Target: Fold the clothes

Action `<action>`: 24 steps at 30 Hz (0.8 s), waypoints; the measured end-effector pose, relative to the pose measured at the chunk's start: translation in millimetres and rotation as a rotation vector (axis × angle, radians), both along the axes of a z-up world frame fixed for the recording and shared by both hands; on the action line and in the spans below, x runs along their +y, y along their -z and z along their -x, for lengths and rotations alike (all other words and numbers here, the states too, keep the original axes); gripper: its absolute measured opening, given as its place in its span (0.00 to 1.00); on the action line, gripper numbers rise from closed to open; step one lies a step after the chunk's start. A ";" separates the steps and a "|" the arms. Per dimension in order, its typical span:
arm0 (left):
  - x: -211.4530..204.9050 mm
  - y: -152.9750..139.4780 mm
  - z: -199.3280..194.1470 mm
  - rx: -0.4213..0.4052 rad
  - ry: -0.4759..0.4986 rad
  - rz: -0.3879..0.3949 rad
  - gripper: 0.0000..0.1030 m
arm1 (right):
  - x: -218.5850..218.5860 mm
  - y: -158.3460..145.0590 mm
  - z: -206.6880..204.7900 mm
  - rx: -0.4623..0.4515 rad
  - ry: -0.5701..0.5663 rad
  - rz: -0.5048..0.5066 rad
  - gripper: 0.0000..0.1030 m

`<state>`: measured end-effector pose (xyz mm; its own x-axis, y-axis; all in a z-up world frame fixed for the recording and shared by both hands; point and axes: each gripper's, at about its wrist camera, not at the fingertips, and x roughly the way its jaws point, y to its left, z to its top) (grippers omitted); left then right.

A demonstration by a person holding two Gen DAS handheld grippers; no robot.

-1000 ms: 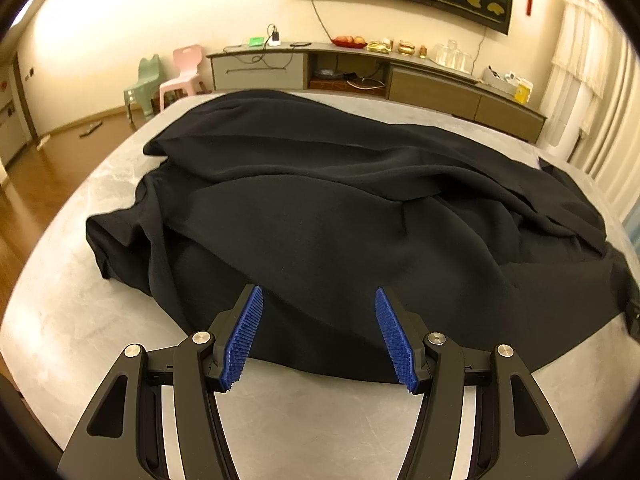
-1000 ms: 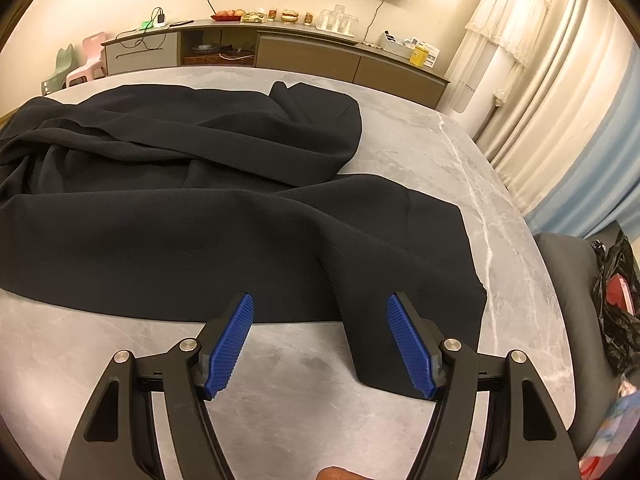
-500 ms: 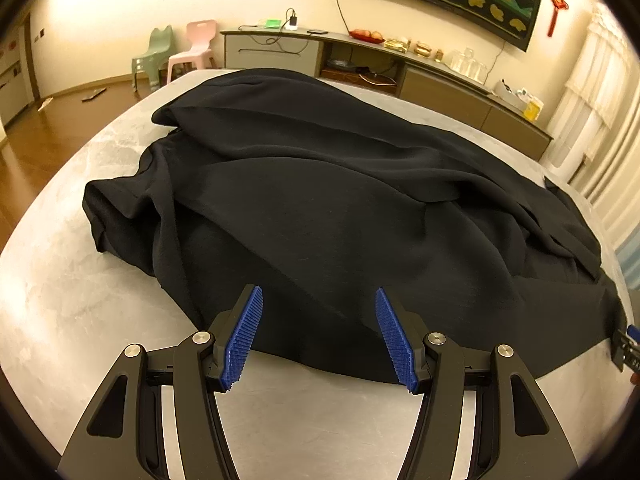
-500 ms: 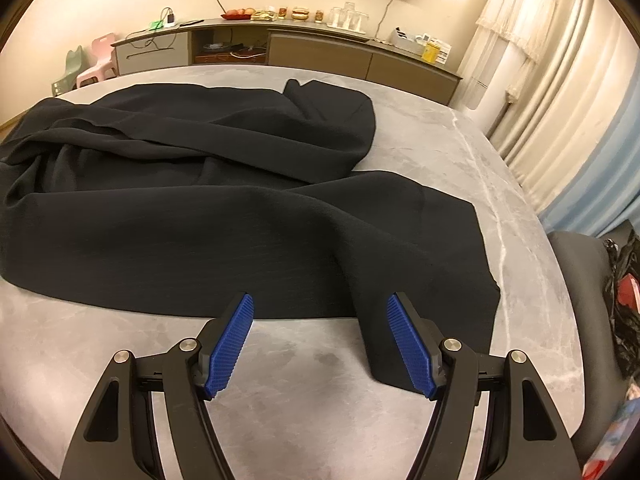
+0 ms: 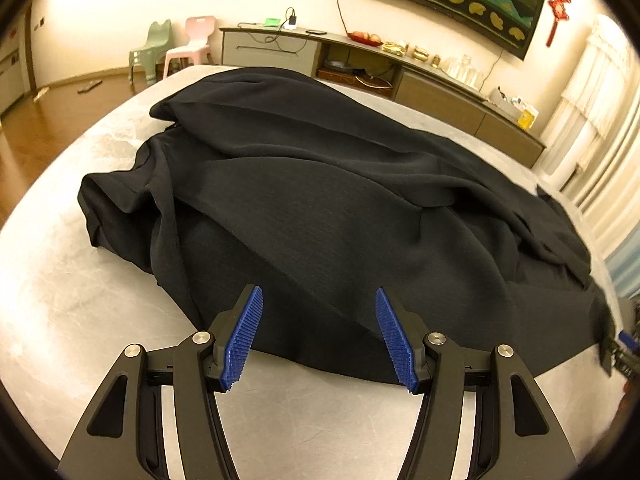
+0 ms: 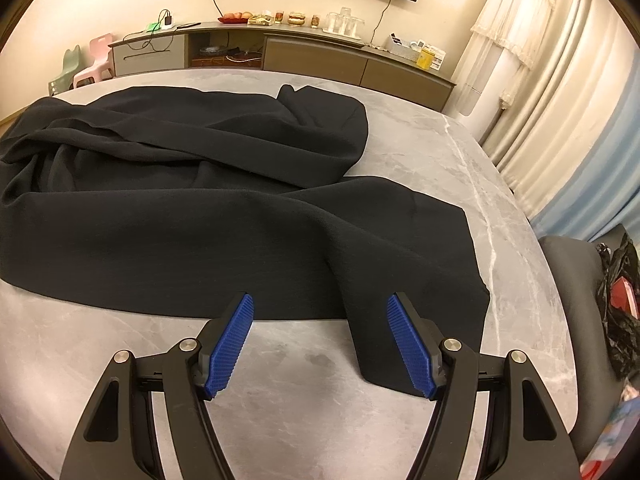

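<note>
On the grey table [image 6: 420,148], both hand-held grippers [image 5: 318,334] [image 6: 320,344] gape over unlabelled black garment [image 5: 320,208].

The left gripper [image 5: 319,334] and the right gripper [image 6: 320,344] look alike: each has two matte black fingers shaped as open triangular frames, joined by short black links. Round silver screw heads mark the pivots, two on each side. The inner faces of the jaws carry bright blue pads [image 5: 243,340] with fine ridges.
</note>
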<state>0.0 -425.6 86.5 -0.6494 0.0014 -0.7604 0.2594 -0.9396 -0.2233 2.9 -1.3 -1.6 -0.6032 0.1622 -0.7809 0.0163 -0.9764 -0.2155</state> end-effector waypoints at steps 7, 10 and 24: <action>-28.3 1.0 -3.3 0.006 -0.061 -0.129 0.60 | 1.6 1.6 0.9 -0.006 0.005 0.004 0.69; -32.2 2.5 -4.1 0.002 -0.075 -0.147 0.60 | 0.7 1.8 0.5 -0.006 0.003 0.003 0.69; 7.1 -4.8 -18.1 0.020 0.008 -0.025 0.60 | -41.0 -7.7 -21.5 0.048 -0.162 -0.017 0.69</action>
